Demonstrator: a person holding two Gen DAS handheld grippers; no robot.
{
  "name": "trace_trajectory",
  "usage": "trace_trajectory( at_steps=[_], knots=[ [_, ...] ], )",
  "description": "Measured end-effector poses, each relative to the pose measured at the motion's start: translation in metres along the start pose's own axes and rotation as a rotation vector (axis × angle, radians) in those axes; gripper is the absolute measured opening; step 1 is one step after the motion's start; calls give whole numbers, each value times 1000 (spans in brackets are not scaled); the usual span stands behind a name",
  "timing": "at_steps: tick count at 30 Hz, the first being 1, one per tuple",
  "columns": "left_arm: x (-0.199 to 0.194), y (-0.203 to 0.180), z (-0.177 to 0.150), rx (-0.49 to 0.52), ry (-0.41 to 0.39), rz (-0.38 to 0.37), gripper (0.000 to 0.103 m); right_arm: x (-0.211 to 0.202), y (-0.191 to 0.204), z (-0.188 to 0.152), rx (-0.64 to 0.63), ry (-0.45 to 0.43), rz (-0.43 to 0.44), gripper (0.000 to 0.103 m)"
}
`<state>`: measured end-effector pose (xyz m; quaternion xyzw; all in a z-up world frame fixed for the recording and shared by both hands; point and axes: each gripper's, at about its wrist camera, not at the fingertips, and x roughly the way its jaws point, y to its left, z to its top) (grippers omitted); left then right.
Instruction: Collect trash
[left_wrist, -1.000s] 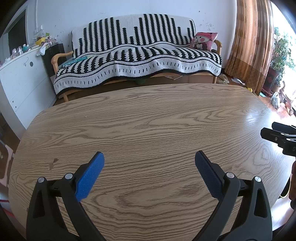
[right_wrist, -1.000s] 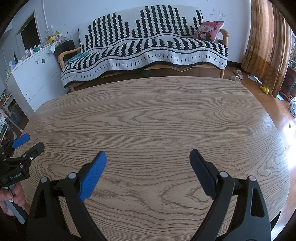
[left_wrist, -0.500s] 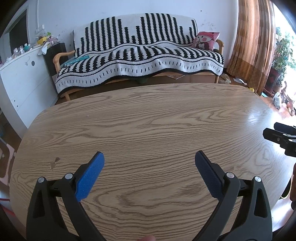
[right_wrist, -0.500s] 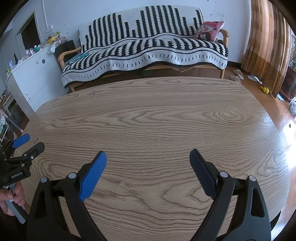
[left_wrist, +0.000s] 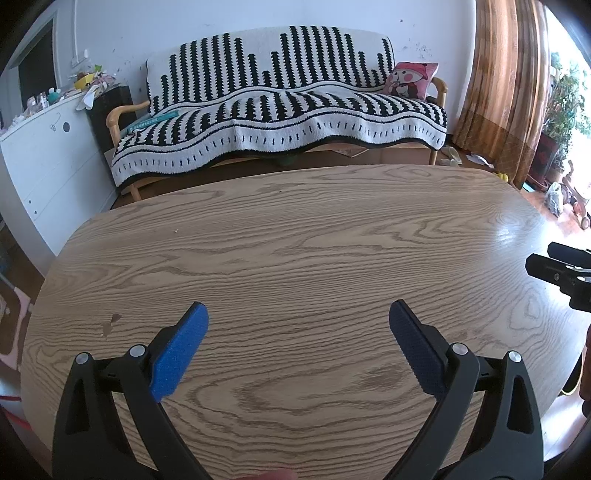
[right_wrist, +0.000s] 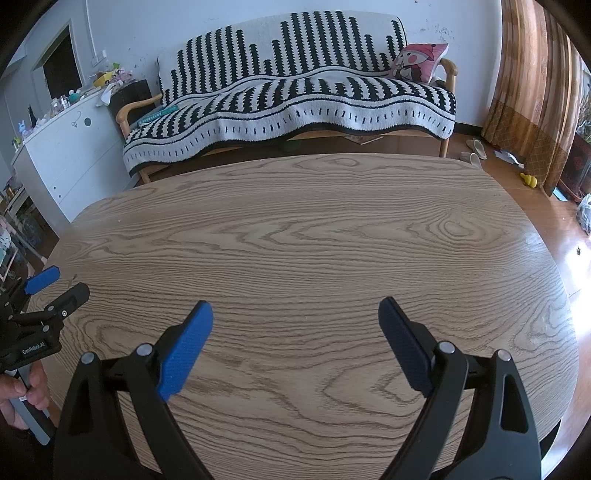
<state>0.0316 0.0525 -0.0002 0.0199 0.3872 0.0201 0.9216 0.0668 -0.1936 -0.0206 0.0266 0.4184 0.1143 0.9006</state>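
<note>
My left gripper (left_wrist: 298, 317) is open and empty above the near part of the oval wooden table (left_wrist: 295, 236). My right gripper (right_wrist: 295, 315) is open and empty above the same table (right_wrist: 314, 229). The right gripper shows at the right edge of the left wrist view (left_wrist: 557, 271), and the left gripper at the left edge of the right wrist view (right_wrist: 48, 291). No trash shows on the table; only a small chipped mark (left_wrist: 110, 323) and a tiny crumb (left_wrist: 176, 231).
A sofa with a black-and-white striped cover (left_wrist: 288, 110) and a pink cushion (left_wrist: 410, 79) stands beyond the table. A white cabinet (left_wrist: 40, 155) with clutter stands at the left. Curtains (left_wrist: 506, 88), slippers (right_wrist: 474, 151) and small items on the floor are at the right.
The left wrist view has shifted slightly: the table and sofa sit a little further right and lower. The right gripper has not moved. Both stay open.
</note>
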Motion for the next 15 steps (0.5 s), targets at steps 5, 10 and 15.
trace_trajectory(
  at_steps=[5,10,15],
  knots=[
    [-2,1,-1,-2,-8,-13,95,0,0,0,0,0,0,88],
    [0,1,0,10,-6,-5,95,0,-1,-1,-1,1,0,88],
    [3,3,2,4,8,-12,95,-2,-1,2,1,3,-2,88]
  ],
)
